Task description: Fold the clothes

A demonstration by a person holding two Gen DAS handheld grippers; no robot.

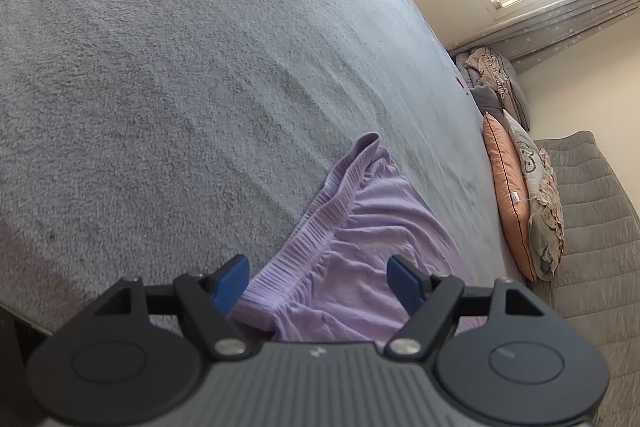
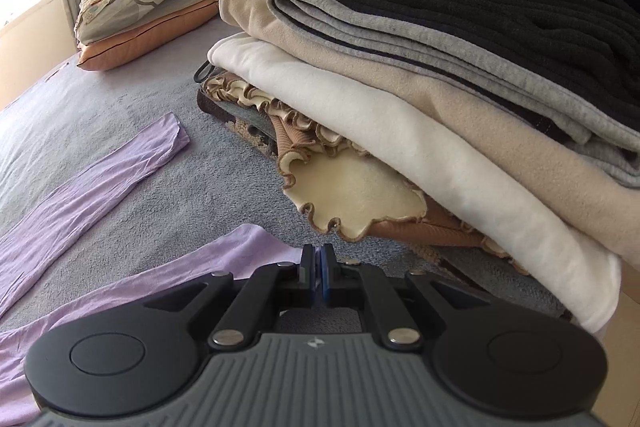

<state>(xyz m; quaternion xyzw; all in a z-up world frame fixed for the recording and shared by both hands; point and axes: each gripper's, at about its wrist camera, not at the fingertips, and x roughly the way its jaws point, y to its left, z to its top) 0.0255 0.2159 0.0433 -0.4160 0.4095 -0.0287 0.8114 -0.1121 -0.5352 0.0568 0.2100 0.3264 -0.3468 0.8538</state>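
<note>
- The lilac leggings (image 2: 92,183) lie spread on the grey bed (image 1: 180,67), still unfolded: in the right wrist view two legs run flat across the blanket, apart from each other, the far one ending in a cuff.
- In the left wrist view the ribbed waistband (image 1: 320,223) lies bunched and wrinkled at the bed's near edge, so that end is not yet smoothed.
- The left tongs (image 1: 316,283) stand wide open over the waistband, one blue pad on either side of the cloth; neither pad looks to press on it, so nothing is held there.
- The right tongs (image 2: 317,277) are shut tight, pads together. The near leg's end lies just beside their tips, but whether any cloth is pinched cannot be told; no fabric shows between the pads.
- A tall stack (image 2: 460,59) of folded clothes sits on the bed just beyond the right tongs: black, grey, beige and cream layers over a frilled tan piece. By that stack, a good share of the folding looks done.
- Pillows (image 2: 148,11) rest farther off, toward the curtain.
- Left to do, as I judge it: take hold of the leggings, lay one leg over the other, fold them down and set them on the stack.
- Whether more unfolded clothes wait elsewhere is out of view.
</note>
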